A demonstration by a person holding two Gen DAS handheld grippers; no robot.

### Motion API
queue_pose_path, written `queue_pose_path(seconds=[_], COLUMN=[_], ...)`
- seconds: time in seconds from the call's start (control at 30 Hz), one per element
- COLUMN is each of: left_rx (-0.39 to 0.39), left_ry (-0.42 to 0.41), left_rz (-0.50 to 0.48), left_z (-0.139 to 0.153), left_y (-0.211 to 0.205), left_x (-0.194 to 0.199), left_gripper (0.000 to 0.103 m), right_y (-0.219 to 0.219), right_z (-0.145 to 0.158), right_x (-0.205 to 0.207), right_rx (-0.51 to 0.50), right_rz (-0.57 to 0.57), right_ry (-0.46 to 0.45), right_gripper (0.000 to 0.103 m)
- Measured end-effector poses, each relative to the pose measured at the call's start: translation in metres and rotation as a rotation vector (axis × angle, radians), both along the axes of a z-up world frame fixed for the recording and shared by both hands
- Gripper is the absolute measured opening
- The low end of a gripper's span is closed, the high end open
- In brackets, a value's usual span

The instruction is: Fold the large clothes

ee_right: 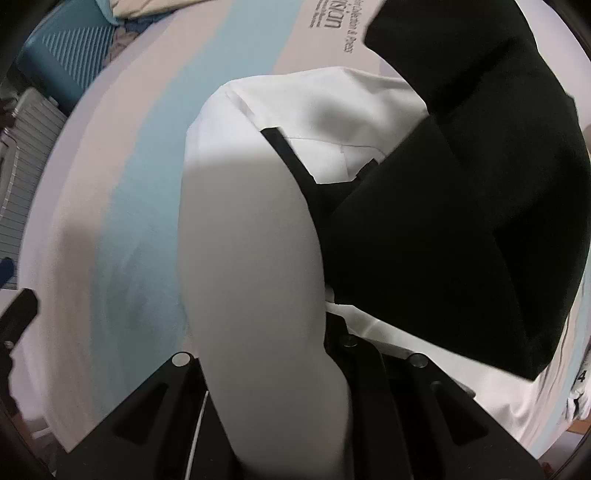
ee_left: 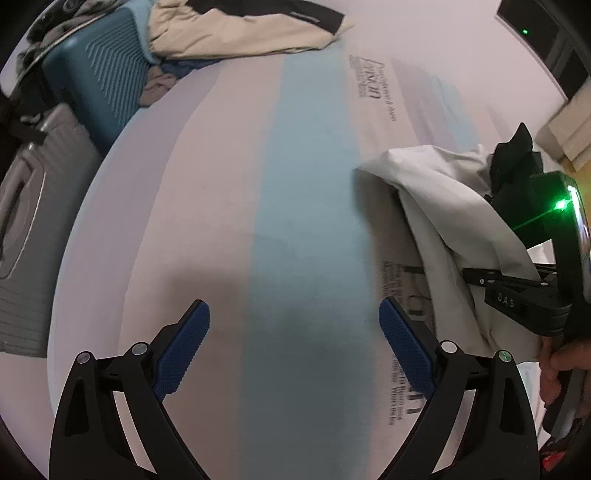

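Note:
A white and black garment (ee_left: 439, 206) hangs bunched at the right of the left wrist view, above a bed sheet (ee_left: 229, 206) with a pale blue stripe. My right gripper (ee_left: 517, 291) is shut on it there. In the right wrist view the garment's white cloth (ee_right: 255, 258) drapes over the fingers and hides them, with its black part (ee_right: 472, 206) to the right. My left gripper (ee_left: 295, 332) is open and empty, its blue pads (ee_left: 183, 347) spread wide just above the sheet, left of the garment.
A cream and black jacket (ee_left: 236, 33) lies piled at the far edge of the bed. A teal suitcase (ee_left: 99, 77) and a grey suitcase (ee_left: 22, 206) stand beside the bed at left. A hand (ee_left: 561, 362) holds the right gripper.

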State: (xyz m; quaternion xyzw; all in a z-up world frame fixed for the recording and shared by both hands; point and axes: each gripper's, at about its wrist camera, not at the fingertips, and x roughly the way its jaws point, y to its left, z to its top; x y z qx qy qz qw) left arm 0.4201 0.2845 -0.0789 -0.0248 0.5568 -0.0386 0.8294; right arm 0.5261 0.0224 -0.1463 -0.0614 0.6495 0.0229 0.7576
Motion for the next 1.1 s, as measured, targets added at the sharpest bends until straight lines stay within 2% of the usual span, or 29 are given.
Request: queue_pose_path(seconds=[0.2,0.33,0.43,0.53,0.67,0.73,0.83,0.9,1.0,1.1], left_rx=[-0.001,0.003,-0.001,-0.008,-0.017,-0.016,-0.008,-0.006,-0.008,-0.013], left_ry=[0.027,0.035,0.042,0.044,0.044,0.045,0.046,0.047,0.04,0.035], left_rz=[0.03,0.034,0.043,0.059,0.08,0.087,0.089,0.094,0.103,0.111], left_z=[-0.019,-0.026,-0.03,-0.031,-0.03,-0.028,-0.028,-0.026,-0.02,-0.014], left_y=[0.021,0.029,0.034,0.037,0.042,0.044,0.045,0.045,0.043,0.041], left_x=[-0.006,-0.012,-0.016,-0.02,-0.026,-0.028,-0.03,-0.031,-0.035,-0.039], left_gripper=[0.091,0.091,0.091,0.091,0.091,0.091,0.091,0.091,0.091,0.091], right_y=[0.019,0.035,0.041,0.036,0.037,0.04,0.041,0.045,0.055,0.049], right_z=[-0.032,-0.042,-0.048,-0.042,-0.033,-0.033,-0.033,-0.027,-0.008,0.014], right_x=[-0.004,-0.017,-0.02,-0.022,-0.03,-0.036,-0.043,-0.05,-0.066,-0.081], right_rx=[-0.051,-0.119,-0.142,-0.127,-0.097,-0.113,-0.101,-0.058,-0.023,0.023], right_rz=[0.002,0.051,0.074,0.076,0.113,0.137,0.156,0.176,0.213,0.246], right_ry=[-0.034,-0.09,-0.096,-0.093,-0.114,-0.135,-0.154,-0.16,-0.189,-0.213], right_gripper=[0.013,0.017,0.021,0.027,0.042,0.042,0.048,0.061,0.068,0.07])
